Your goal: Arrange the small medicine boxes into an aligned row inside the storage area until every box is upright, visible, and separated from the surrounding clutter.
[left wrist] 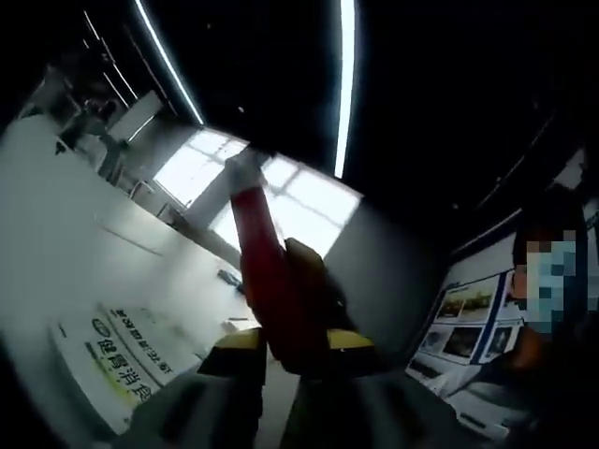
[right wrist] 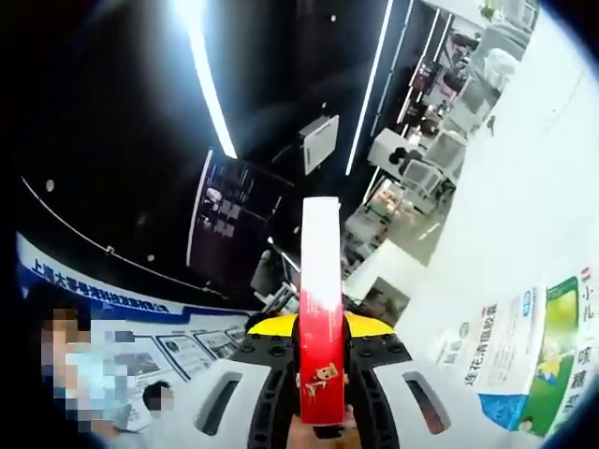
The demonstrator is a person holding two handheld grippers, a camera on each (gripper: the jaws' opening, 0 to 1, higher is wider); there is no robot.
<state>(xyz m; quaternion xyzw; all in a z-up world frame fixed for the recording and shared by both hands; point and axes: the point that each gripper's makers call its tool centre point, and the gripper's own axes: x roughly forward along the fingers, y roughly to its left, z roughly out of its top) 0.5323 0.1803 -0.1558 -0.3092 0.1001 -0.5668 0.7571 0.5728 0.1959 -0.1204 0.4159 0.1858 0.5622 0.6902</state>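
My left gripper is shut on a red medicine box with a white end, which sticks up and leans left against the bright windows. My right gripper is shut on another red medicine box, also white at the top, standing straight up between the jaws. A white box with green print lies on the white surface at the lower left of the left gripper view. In the right gripper view, a white box with blue print and a green box stand side by side at the right edge.
Both views tilt up toward a dark ceiling with long strip lights. A white surface runs along the left. A person stands near wall posters; a person is also at the lower left of the right gripper view.
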